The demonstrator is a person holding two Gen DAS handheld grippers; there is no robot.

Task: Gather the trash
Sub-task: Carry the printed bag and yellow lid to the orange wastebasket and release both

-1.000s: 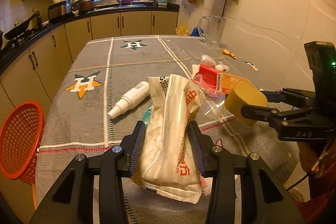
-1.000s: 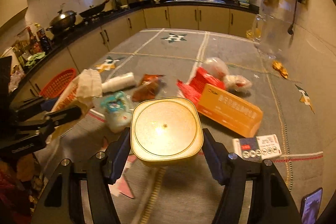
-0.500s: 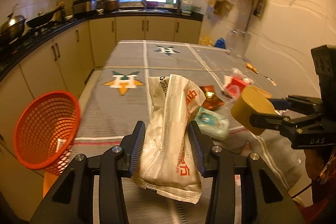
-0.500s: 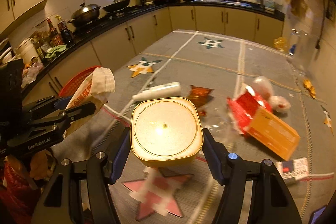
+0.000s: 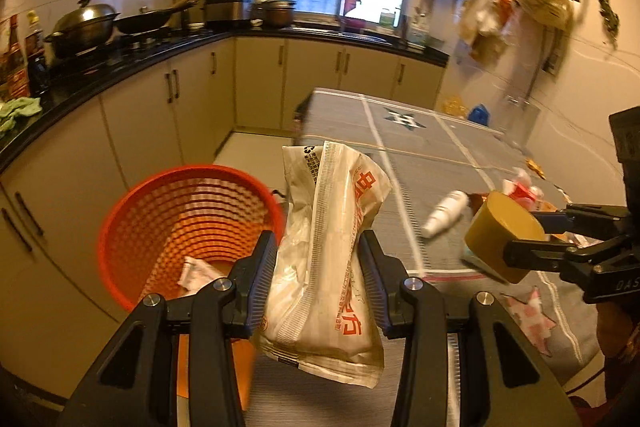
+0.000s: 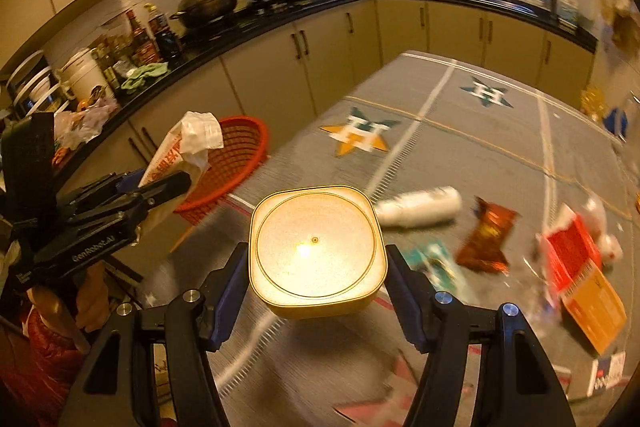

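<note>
Beside the cloth-covered table (image 5: 420, 155), an orange basket (image 5: 160, 211) fronts kitchen cabinets (image 5: 168, 115).

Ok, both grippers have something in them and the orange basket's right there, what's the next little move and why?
Probably carry the left gripper a bit further over the orange basket before letting go. It is shut on the white food bag, which in the left wrist view hangs beside the rim, over the table edge, not over the opening. The right gripper with the gold container can follow.
</note>
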